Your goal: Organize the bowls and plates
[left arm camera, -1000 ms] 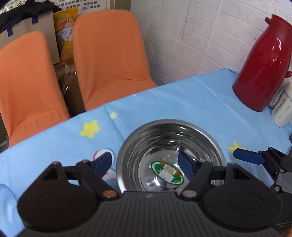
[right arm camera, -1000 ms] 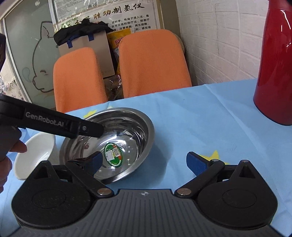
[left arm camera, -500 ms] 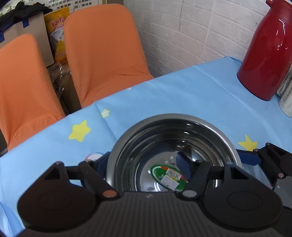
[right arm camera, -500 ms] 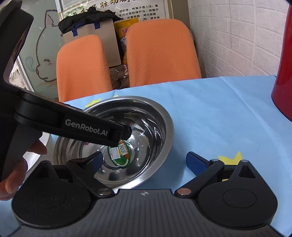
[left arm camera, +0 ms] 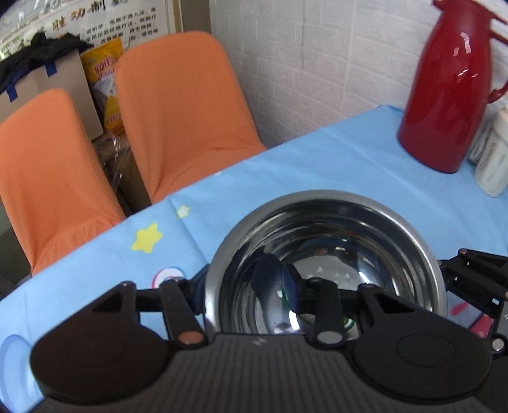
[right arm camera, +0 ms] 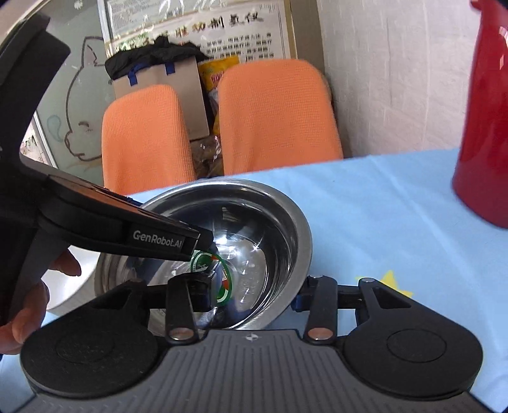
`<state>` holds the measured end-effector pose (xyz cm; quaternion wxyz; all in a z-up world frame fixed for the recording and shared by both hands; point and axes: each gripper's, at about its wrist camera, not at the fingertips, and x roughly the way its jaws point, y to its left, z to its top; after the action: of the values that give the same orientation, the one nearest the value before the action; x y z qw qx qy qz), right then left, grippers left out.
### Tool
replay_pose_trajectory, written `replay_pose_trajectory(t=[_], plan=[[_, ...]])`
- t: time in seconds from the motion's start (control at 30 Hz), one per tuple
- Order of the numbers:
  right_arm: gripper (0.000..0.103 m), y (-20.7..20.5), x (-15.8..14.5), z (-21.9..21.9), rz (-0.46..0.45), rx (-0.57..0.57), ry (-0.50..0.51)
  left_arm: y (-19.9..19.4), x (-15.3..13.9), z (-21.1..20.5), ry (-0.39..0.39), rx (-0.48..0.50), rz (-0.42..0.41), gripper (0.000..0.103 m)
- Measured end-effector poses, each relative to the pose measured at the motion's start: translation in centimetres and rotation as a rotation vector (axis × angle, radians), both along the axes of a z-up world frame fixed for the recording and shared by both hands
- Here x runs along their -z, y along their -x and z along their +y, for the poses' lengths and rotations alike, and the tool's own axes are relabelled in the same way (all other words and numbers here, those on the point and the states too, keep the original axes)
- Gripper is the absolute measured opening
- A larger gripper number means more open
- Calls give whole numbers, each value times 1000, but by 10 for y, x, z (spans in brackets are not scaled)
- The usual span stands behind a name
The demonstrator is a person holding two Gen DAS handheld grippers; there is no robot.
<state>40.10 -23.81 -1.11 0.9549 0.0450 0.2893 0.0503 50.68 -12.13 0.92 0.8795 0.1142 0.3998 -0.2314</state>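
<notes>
Near the red thermos (left arm camera: 444,95), on the blue star-print tablecloth (left arm camera: 317,159): steel bowl (left arm camera: 327,222), upright, green-and-white sticker (right arm camera: 219,282) on its floor, half hidden by gripper parts

Clamped on the bowl's wall at the side away from the thermos: left gripper (left arm camera: 244,286), one blue pad inside against the steel, the other outside, rim pinched between them; "GenRobot.AI" lettering along its body in the right wrist view, bare hand (right arm camera: 28,298) wrapped round its handle

Clamped likewise on the wall at the thermos side: right gripper (right arm camera: 254,292), one finger down inside by the sticker, the other outside at the rim with its blue pad (right arm camera: 298,300) showing; linkage of this gripper visible past the bowl's rim in the left wrist view

Beside the bowl, farther from the thermos, behind the hand: white dish (right arm camera: 73,286), mostly covered, contact with the bowl impossible to judge

Right of the thermos at the frame edge: white container (left arm camera: 493,165), blurred

Beyond the table edge from the thermos: two orange-covered chairs (left arm camera: 181,111), cardboard box (right arm camera: 171,82) with black cloth on top, yellow packet, poster with Chinese writing (right arm camera: 197,28), white brick wall (left arm camera: 317,63)
</notes>
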Motion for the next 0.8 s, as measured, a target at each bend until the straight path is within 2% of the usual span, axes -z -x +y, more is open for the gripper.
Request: replay_pose_trajectory(t=[0.2, 0.37, 0.53, 0.8], plan=[[78, 68, -32, 7, -99, 4, 14, 74, -44, 4, 36, -6, -57, 35], [84, 126, -45, 15, -125, -16, 2, 139, -54, 18, 37, -1, -62, 35], [84, 175, -34, 31, -112, -51, -17, 193, -36, 47, 38, -20, -15, 34], [84, 225, 3, 61, -14, -100, -17, 250, 6, 78, 22, -62, 69, 34]])
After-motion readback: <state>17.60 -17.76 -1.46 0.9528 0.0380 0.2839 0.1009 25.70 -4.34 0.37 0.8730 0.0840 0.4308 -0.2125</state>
